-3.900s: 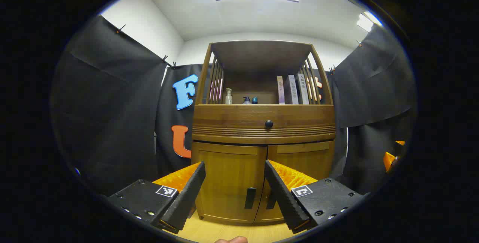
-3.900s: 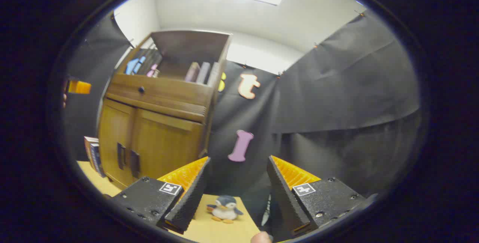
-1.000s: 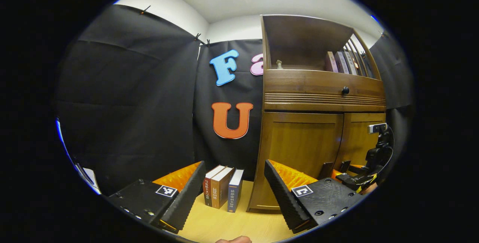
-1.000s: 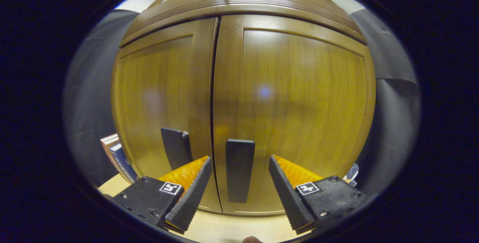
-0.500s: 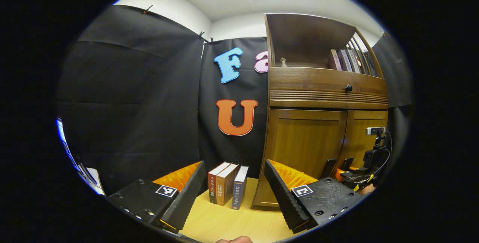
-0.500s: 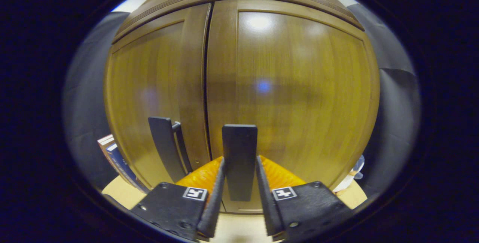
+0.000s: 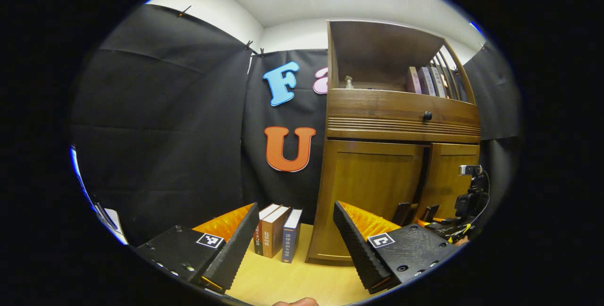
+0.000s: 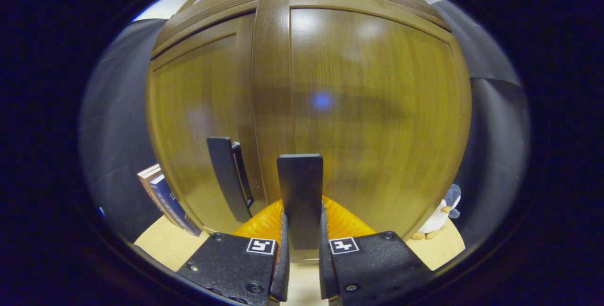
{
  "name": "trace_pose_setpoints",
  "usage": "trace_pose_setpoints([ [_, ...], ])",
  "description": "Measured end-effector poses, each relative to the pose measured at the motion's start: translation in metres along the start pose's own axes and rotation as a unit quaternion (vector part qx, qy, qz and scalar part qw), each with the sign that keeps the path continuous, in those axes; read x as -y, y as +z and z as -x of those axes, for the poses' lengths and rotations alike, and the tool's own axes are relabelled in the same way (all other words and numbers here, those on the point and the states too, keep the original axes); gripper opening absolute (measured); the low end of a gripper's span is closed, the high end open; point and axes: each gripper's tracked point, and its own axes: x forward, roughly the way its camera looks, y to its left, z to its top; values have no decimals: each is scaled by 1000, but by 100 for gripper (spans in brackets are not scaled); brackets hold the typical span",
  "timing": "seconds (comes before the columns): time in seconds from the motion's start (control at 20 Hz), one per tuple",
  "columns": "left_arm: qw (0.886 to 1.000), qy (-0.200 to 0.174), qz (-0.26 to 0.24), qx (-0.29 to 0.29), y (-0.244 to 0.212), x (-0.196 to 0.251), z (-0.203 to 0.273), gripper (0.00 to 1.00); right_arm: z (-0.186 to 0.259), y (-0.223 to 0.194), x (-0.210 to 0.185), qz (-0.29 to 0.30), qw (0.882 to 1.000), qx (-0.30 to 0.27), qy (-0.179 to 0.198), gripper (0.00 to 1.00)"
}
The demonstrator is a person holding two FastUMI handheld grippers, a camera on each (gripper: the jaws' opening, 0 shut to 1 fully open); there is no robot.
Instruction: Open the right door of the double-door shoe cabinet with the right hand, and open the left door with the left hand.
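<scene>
Right claw (image 8: 302,249) clamps right door handle (image 8: 300,193); rigid bar, firm hold, hinged door (image 8: 368,108) likely swings lightly. Left claw (image 7: 295,242) gapes, holding nothing.

My right gripper (image 8: 302,249) covers the right door handle's (image 8: 300,193) lower end; penguin toy (image 8: 439,223) to its right is half behind the cabinet (image 8: 368,108); cabinet top cut off.

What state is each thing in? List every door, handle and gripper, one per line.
right door: ajar, swung slightly out.
left door: closed.
right door handle: clamped by both fingers.
left door handle: free.
right gripper: shut on right door handle.
left gripper: open, holding nothing.
</scene>
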Motion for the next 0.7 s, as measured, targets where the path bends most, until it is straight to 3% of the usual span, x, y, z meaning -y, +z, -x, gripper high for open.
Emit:
trace_pose_setpoints([
  [0.45, 998, -59, 3, -5, -6, 51, -20, 95, 65, -22, 18, -1, 1000, -1, 15, 28],
  [0.5, 998, -65, 4, -8, -9, 57, -24, 100, 72, -24, 21, -2, 1000, -1, 15, 28],
  [0.55, 997, -72, 5, -11, -11, 63, -26, 95, 78, -25, 24, -3, 1000, -2, 16, 28],
  [0.7, 996, -88, 7, -14, -11, 82, -34, 95, 93, -31, 31, -3, 1000, -1, 13, 28],
])
